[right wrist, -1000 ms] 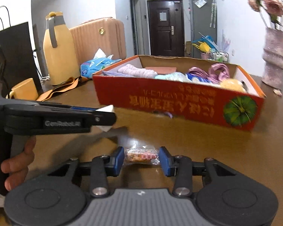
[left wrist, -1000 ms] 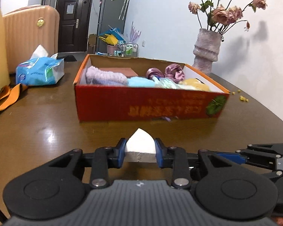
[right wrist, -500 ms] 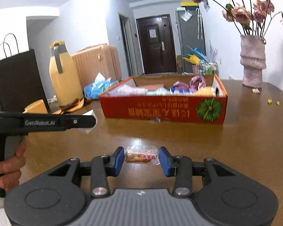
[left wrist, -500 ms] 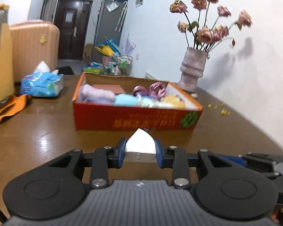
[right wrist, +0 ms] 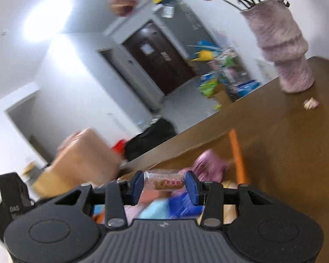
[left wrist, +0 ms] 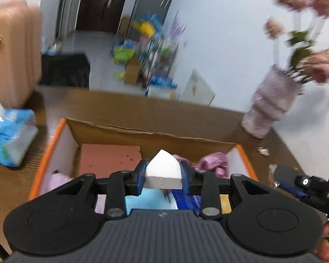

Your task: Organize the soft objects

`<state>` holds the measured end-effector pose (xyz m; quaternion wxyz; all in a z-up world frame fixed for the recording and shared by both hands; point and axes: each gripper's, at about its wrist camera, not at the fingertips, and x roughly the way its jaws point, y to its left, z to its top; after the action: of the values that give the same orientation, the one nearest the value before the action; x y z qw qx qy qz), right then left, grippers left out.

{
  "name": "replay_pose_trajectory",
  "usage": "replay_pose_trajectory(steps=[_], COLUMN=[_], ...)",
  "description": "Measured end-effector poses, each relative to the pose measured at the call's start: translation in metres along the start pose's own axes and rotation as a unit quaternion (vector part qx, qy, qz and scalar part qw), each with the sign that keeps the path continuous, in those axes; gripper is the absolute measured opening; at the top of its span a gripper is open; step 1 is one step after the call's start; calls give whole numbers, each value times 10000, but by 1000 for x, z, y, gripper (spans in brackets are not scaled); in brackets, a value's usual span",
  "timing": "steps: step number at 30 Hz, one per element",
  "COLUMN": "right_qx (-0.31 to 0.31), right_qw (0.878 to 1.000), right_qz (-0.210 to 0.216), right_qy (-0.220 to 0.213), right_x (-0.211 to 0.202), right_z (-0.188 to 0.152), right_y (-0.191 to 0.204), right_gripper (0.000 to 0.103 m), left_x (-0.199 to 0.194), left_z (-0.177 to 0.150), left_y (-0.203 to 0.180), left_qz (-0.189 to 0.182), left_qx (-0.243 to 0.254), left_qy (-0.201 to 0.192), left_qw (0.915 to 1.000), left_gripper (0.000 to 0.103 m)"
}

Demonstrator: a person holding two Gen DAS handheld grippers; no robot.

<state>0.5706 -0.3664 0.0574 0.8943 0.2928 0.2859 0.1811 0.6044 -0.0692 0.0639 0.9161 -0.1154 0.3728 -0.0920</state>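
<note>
My left gripper (left wrist: 163, 176) is shut on a white wedge-shaped sponge (left wrist: 163, 171) and holds it above the open cardboard box (left wrist: 129, 131) with the orange rim. My right gripper (right wrist: 164, 184) is shut on a clear-wrapped snack packet (right wrist: 164, 182) and holds it over the same box, near its right orange rim (right wrist: 236, 153). Inside the box lie a pink cloth (left wrist: 212, 161), a light blue soft item (left wrist: 151, 199), a blue packet (left wrist: 186, 199) and a lilac towel (left wrist: 54, 180). The right gripper also shows at the right edge of the left wrist view (left wrist: 296, 184).
A blue tissue pack (left wrist: 8, 135) lies left of the box on the brown table (left wrist: 11, 186). A pink textured vase (right wrist: 283, 50) with dried roses stands at the table's far right. A peach suitcase (left wrist: 11, 48) stands beyond the table's left side.
Both grippers have risen from low over the table in front of the box to above it, each still holding its item. Both views now look down into the box and are blurred.
</note>
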Motion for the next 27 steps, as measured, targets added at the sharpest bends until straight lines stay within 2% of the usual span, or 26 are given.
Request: replay_pose_trajectory(steps=[3, 5, 6, 9, 13, 18, 21, 24, 26, 27], right_qx=[188, 259, 261, 250, 133, -61, -289, -475, -843, -1068], right_qw=[9993, 9982, 9979, 9969, 9975, 9975, 9968, 9962, 9920, 9883], right_qz=[-323, -540, -593, -749, -690, -696, -736, -706, -894, -1033], right_qy=[77, 33, 37, 64, 36, -47, -113, -205, -292, -357], right_x=[34, 50, 57, 71, 68, 51, 33, 4, -16, -26], right_z=[14, 17, 18, 16, 16, 21, 22, 21, 16, 11], right_y=[-14, -20, -22, -26, -22, 1, 21, 45, 65, 74], right_gripper=[44, 49, 58, 61, 65, 66, 67, 73, 79, 85], left_x=[39, 53, 58, 64, 56, 26, -6, -46, -77, -92], left_z=[10, 12, 12, 12, 12, 16, 20, 20, 14, 8], left_y=[3, 5, 5, 9, 9, 5, 4, 4, 4, 4], left_qz=[152, 224, 307, 302, 250, 295, 391, 414, 498, 571], left_qx=[-79, -116, -136, -102, 128, 304, 318, 426, 618, 755], left_qy=[154, 135, 128, 65, -86, -225, -387, -645, -894, -1032], left_qw=[9997, 9996, 9994, 9995, 9996, 9988, 9980, 9962, 9928, 9901], left_gripper=[35, 42, 44, 57, 60, 62, 65, 71, 82, 84])
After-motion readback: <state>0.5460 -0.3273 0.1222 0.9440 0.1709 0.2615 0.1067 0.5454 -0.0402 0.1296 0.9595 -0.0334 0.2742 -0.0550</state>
